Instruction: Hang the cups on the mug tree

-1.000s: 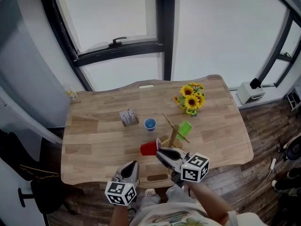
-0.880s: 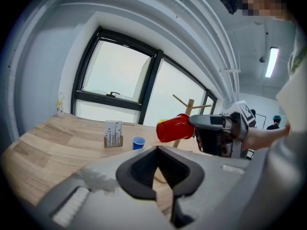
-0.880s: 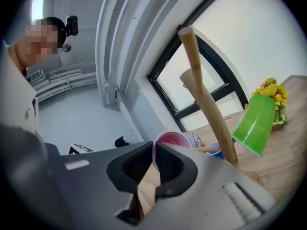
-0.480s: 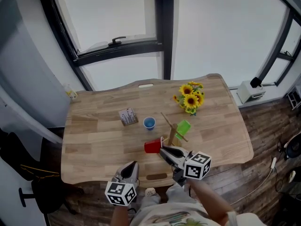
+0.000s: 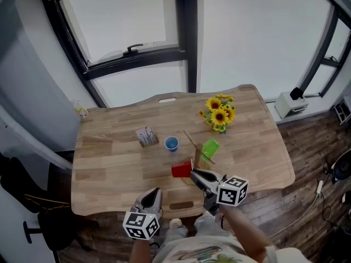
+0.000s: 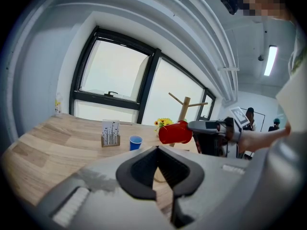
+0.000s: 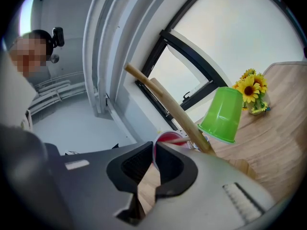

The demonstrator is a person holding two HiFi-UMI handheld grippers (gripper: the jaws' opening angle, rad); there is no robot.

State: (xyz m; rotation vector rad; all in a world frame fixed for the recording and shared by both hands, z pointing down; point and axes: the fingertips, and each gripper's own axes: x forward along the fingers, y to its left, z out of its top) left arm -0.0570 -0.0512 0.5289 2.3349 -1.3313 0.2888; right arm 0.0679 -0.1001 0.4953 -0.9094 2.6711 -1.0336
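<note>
- Three cups: red cup (image 5: 180, 170) pinched by its rim in the right gripper (image 5: 193, 173) jaws, on its side just beside the mug tree (image 5: 196, 151); green cup (image 5: 210, 147) hangs inverted on a peg; blue cup (image 5: 171, 143) upright on the worktop (image 5: 109, 166).
- Left gripper (image 5: 154, 193) jaws together, nothing in them, over near worktop edge.
- Worktop: pale wood, wavy edges; sunflowers (image 5: 219, 114) and card holder (image 5: 147, 136) also on it.
- Room: dark-framed window (image 5: 131, 51) behind, dark plank floor (image 5: 310, 147).

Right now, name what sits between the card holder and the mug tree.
A blue cup stands there, upright on the table; the head view shows it.
</note>
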